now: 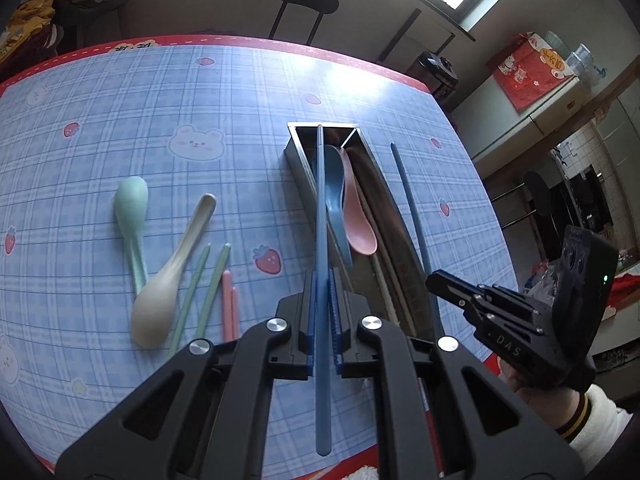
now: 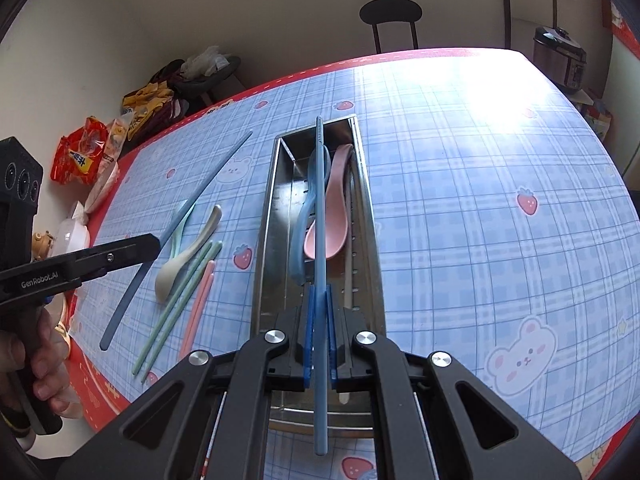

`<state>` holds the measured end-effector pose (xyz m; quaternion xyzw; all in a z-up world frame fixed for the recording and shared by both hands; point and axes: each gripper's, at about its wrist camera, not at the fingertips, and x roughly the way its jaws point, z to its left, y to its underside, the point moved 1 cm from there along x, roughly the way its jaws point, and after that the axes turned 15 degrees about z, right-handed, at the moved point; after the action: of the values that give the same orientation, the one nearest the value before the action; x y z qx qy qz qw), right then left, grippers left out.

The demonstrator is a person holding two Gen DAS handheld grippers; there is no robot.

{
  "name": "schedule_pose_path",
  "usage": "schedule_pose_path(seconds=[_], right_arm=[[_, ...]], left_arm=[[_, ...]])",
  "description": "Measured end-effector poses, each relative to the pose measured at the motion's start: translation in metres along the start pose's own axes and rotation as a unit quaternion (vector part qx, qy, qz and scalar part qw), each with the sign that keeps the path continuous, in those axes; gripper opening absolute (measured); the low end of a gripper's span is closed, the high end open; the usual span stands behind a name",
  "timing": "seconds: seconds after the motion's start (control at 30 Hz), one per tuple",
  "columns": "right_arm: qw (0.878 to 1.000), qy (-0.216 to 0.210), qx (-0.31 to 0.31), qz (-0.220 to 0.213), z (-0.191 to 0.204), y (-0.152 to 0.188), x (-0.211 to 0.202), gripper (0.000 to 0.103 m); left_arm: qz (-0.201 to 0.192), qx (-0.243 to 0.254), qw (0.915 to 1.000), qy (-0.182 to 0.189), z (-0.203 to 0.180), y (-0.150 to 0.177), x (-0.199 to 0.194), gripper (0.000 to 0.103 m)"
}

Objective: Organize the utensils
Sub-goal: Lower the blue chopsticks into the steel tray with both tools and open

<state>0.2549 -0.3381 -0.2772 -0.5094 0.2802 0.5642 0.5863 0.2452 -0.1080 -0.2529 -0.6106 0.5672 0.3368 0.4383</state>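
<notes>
Left wrist view: left tool [image 1: 323,280] clenched on a blue chopstick [image 1: 322,216] pointing toward twelve o'clock over the steel utensil tray [image 1: 295,152]. Tray holds a blue spoon [image 1: 335,188] and a pink spoon [image 1: 358,216]. At nine o'clock on the desk [image 1: 120,120]: green spoon [image 1: 130,208], beige spoon [image 1: 160,300], green chopsticks [image 1: 200,280], pink chopsticks [image 1: 229,304].

Right wrist view: right tool [image 2: 319,292] clenched on a second blue chopstick [image 2: 319,240] above the same tray [image 2: 272,208].
</notes>
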Motion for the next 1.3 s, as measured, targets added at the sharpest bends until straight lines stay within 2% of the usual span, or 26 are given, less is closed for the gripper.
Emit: schedule_pose_path(seconds=[0.23, 0.47, 0.73, 1.1, 1.3], right_arm=[[1.0, -0.006, 0.0, 0.016, -0.011, -0.017, 0.01, 0.006], [0.999, 0.0, -0.003, 0.034, -0.018, -0.029, 0.018, 0.006], [0.999, -0.004, -0.005, 0.049, -0.012, -0.038, 0.029, 0.006], [0.998, 0.0, 0.007, 0.055, -0.014, -0.04, 0.036, 0.006], [0.999, 0.01, 0.005, 0.048, -0.013, -0.042, 0.031, 0.008]], left_arm=[[0.002, -0.08, 0.9956, 0.049, -0.012, -0.029, 0.036, 0.011], [0.008, -0.118, 0.9913, 0.058, -0.014, -0.034, 0.068, 0.011], [0.007, -0.147, 0.987, 0.065, -0.012, -0.034, 0.085, 0.011], [0.016, -0.141, 0.9881, 0.06, -0.014, -0.038, 0.095, 0.009], [0.002, -0.115, 0.992, 0.052, -0.018, -0.041, 0.081, 0.019]])
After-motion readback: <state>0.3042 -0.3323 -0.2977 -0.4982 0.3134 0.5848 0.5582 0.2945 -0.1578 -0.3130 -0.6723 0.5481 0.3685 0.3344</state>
